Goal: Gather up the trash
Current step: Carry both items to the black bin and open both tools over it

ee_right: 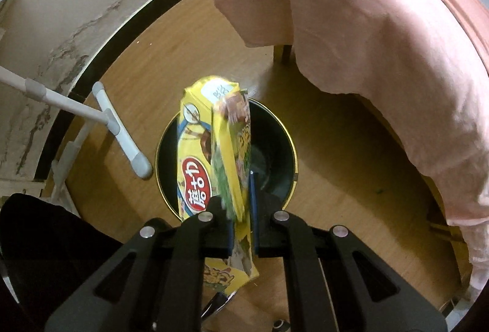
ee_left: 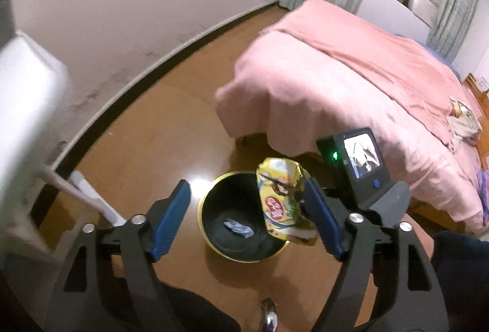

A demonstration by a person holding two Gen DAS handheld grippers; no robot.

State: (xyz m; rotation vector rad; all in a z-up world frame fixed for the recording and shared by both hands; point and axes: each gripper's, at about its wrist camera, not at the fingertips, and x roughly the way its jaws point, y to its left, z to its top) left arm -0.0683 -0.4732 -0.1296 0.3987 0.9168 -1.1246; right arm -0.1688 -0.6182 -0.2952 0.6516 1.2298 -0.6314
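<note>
1. The yellow snack box (ee_right: 211,154) bears a red oval logo with white Japanese characters; in the right wrist view they read sideways, roughly "膨","お","ゆ"-like shapes, and I cannot make them out with certainty.
2. The same box (ee_left: 279,200) shows the red oval with white letters in the left wrist view, too small and blurred to read.
3. Near the box's top is a pale label with dark marks, unreadable.
4. Cartoon figures are printed on the box's yellow faces, with no legible words beside them.
5. The small screen (ee_left: 362,156) on the other gripper's device shows a picture only, no readable text.
</note>
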